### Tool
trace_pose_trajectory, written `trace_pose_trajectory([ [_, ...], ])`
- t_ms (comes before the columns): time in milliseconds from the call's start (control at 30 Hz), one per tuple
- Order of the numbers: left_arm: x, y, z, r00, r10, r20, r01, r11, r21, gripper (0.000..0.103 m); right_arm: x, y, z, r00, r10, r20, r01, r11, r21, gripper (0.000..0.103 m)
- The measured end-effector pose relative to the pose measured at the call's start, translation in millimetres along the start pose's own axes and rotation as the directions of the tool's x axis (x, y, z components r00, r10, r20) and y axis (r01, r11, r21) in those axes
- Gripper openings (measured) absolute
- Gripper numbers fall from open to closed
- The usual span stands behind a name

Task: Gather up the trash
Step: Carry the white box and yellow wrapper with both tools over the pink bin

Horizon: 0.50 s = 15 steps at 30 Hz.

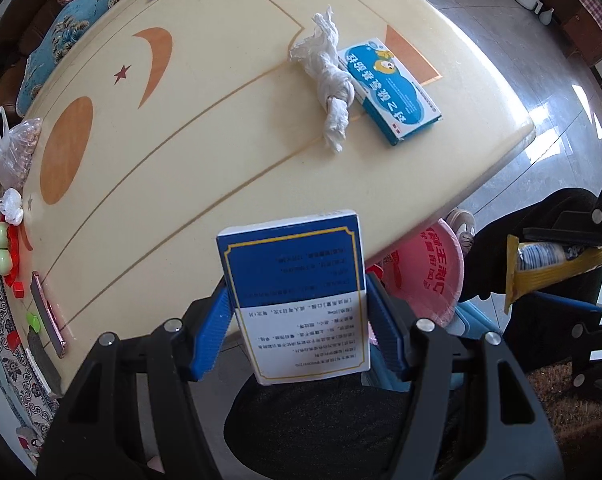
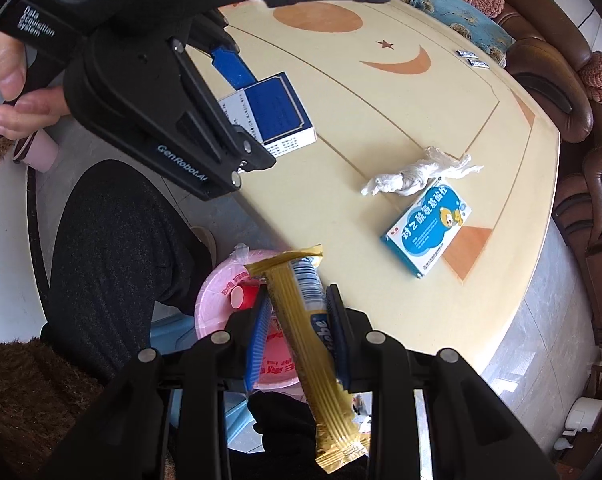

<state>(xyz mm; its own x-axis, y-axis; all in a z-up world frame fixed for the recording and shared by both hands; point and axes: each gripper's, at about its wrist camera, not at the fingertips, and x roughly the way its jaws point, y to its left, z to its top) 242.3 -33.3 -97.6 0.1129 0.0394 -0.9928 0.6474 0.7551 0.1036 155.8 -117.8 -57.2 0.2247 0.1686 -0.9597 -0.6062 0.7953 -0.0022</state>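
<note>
While both fingers grip trash, left (image 1: 297, 316) a box (image 1: 295, 292), right (image 2: 297, 340) a wrapper (image 2: 309, 332), they carry it toward the bin (image 2: 217, 300) beside the surface (image 1: 189, 120); next, judge release over the bin.

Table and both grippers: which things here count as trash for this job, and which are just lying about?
Trash job:
- blue box, in left gripper
- gold wrapper, in right gripper
- tissue, on the table
- cartoon box, probably
- pink bin

Lying about:
- phone
- bag of nuts
- cushion
</note>
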Motion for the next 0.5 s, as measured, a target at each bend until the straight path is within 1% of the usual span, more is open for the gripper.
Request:
trace_pose_trajectory([
  [267, 17, -28, -33, 0.999, -0.034, -0.002, 0.034, 0.999, 0.01, 0.063, 12, 10, -36, 1.0, 0.013, -0.014, -0.012, 0.998, 0.068, 0.028],
  [367, 26, -37, -39, 0.999, -0.045, 0.0, 0.045, 0.999, 0.023, 0.063, 17, 12, -46, 1.0, 0.027, -0.01, -0.026, 0.995, 0.094, 0.028],
  [500, 36, -51, -46, 0.999, -0.046, -0.001, 0.046, 0.998, 0.04, 0.063, 23, 17, -56, 1.0, 0.015, -0.005, -0.014, 0.995, 0.097, 0.028],
])
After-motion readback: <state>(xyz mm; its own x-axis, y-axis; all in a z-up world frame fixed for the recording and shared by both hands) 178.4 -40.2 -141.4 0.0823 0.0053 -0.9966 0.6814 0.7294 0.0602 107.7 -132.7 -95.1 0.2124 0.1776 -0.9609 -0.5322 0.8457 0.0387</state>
